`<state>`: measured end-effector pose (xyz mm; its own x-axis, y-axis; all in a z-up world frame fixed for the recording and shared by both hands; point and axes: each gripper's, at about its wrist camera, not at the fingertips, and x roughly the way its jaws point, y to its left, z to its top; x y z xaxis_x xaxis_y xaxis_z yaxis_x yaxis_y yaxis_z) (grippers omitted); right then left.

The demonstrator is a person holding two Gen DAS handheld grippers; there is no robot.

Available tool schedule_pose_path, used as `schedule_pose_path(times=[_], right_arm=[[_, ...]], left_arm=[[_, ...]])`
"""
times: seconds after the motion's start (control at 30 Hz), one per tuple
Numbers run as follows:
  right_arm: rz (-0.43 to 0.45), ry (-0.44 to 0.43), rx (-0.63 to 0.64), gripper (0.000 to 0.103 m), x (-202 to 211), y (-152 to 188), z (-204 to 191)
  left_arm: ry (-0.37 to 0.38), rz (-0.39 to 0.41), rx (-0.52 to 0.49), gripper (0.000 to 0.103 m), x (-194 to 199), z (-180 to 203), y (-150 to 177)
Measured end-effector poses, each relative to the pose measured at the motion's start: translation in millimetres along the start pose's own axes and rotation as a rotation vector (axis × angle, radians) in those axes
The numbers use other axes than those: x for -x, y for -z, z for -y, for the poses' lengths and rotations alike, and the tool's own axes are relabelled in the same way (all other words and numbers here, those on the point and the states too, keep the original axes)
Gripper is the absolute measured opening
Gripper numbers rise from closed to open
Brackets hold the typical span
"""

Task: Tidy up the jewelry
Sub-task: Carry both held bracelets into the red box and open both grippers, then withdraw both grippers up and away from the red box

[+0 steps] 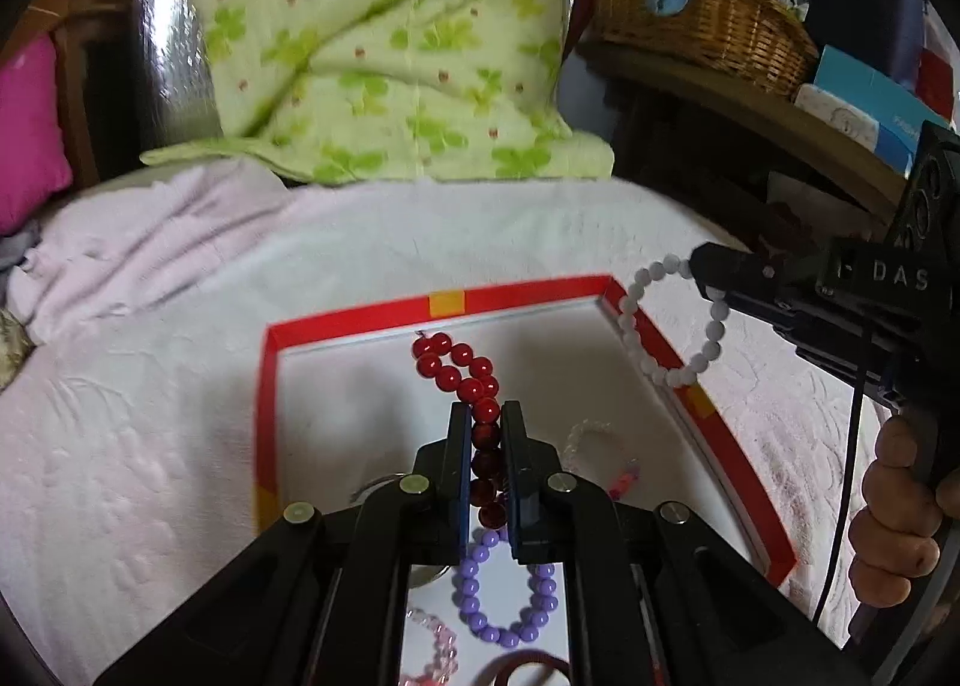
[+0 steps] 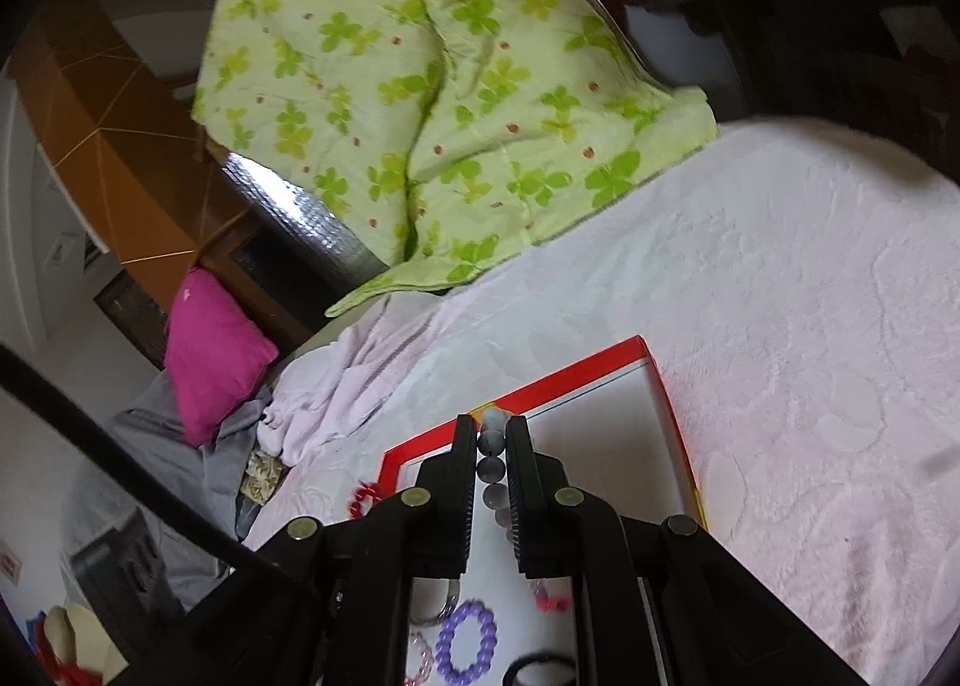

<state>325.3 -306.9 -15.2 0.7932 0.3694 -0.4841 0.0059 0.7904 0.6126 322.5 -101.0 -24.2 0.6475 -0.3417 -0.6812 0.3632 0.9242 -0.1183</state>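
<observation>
Red beads (image 1: pixel 474 380) clamp in left hand-held gripper (image 1: pixel 486 416), white bracelet (image 1: pixel 672 326) in right, half hidden.

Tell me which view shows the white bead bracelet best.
The left wrist view: the white bead bracelet hangs as a full loop from the right gripper. The right wrist view shows only a few of its beads, lined up between that gripper's fingers.

Red bead bracelet (image 1: pixel 474 386) dangling over red-rimmed tray (image 1: pixel 360 317), white bead bracelet (image 1: pixel 672 326) raised beside

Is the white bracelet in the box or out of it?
Out. The right gripper is shut on the white bracelet, which hangs in the air over the red box rim.
</observation>
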Motion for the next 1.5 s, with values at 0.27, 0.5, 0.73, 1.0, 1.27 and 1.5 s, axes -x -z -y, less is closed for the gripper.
schedule_pose_path(times=[0.27, 0.5, 0.73, 1.0, 1.27, 1.5], right_arm=[[-0.03, -0.028, -0.074, 0.011, -35, -5, 9], [-0.063, -0.058, -0.128, 0.011, -57, -1, 12], [-0.083, 0.009, -0.168, 0.014, -70, 4, 33], [-0.035, 0.074, -0.149, 0.056, -46, 1, 39], [-0.012, 0.112, -0.038, 0.056, -7, 5, 21], [0.027, 0.177, 0.108, 0.056, 39, 18, -14]], left_arm=[[0.068, -0.044, 0.008, 0.01, -23, 6, -2], [0.093, -0.133, -0.003, 0.01, -43, 11, 6], [0.055, -0.181, -0.015, 0.017, -53, 11, 11], [-0.04, -0.111, 0.01, 0.062, -25, 3, 8], [-0.217, 0.01, 0.033, 0.065, 26, -5, 1], [-0.339, 0.145, 0.001, 0.078, 89, -5, -2]])
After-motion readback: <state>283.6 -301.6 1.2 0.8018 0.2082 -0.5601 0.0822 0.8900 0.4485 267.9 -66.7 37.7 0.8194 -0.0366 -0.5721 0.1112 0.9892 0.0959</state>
